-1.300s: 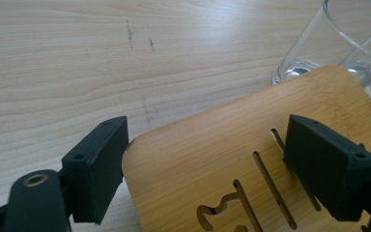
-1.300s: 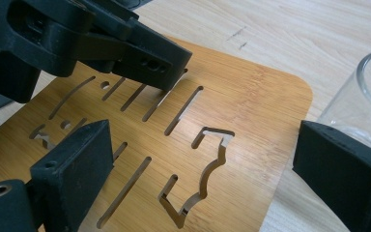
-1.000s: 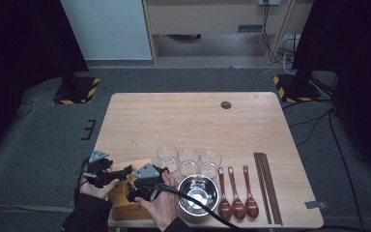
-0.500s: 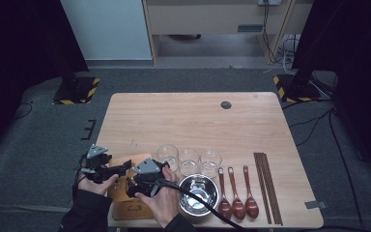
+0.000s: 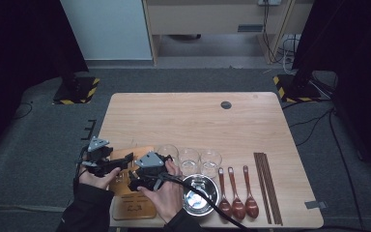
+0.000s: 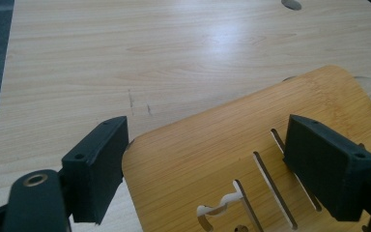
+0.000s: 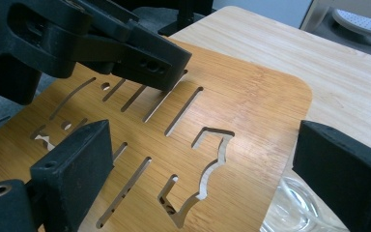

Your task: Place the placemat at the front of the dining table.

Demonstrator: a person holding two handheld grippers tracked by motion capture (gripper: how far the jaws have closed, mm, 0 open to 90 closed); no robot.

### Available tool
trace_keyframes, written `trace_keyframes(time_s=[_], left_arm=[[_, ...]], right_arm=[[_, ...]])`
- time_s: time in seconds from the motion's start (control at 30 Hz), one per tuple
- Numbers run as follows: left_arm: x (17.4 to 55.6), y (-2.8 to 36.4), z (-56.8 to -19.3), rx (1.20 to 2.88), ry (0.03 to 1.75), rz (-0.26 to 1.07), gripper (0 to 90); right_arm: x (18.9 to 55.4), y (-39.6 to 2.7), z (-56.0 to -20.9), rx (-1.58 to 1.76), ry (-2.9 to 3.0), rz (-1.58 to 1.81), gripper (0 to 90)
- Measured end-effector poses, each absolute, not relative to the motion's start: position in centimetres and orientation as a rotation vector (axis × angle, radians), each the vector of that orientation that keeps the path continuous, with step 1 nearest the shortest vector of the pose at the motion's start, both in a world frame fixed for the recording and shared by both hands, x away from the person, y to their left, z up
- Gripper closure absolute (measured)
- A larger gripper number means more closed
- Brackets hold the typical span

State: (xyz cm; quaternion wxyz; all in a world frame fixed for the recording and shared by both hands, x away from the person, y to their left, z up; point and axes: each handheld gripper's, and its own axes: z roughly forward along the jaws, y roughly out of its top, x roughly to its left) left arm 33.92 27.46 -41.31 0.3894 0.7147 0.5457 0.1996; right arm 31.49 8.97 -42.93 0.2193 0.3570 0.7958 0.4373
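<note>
the left gripper (image 6: 203, 179) has its jaws spread wide, one pad beside the near corner of the slotted bamboo board (image 6: 251, 140) and the other over its top, neither pressing on it. the right gripper (image 7: 207, 188) also stands wide open above the same board (image 7: 232, 96), its pads apart from the wood and hovering over the cut-out slots; the left gripper's black jaw crosses the far side of that view. in the high view both grippers, left (image 5: 107, 162) and right (image 5: 147, 171), sit close together over the board (image 5: 134, 207) at the table's (image 5: 183, 116) front left corner. whether the board lies flat or is tipped up is hard to judge. just to its right stand three clear glasses (image 5: 189, 159), a steel bowl (image 5: 200, 193), three wooden spoons (image 5: 236, 193) and dark chopsticks (image 5: 266, 183).
</note>
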Motion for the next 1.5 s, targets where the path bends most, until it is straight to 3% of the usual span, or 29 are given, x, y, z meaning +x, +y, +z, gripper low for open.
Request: trace_keyframes(time_s=[1.5], left_arm=[[37.0,22.1,-36.6,1.842,1.295,0.561,16.5]], right_arm=[[33.8,4.0,-38.9,1.002,2.107,1.226,7.4]])
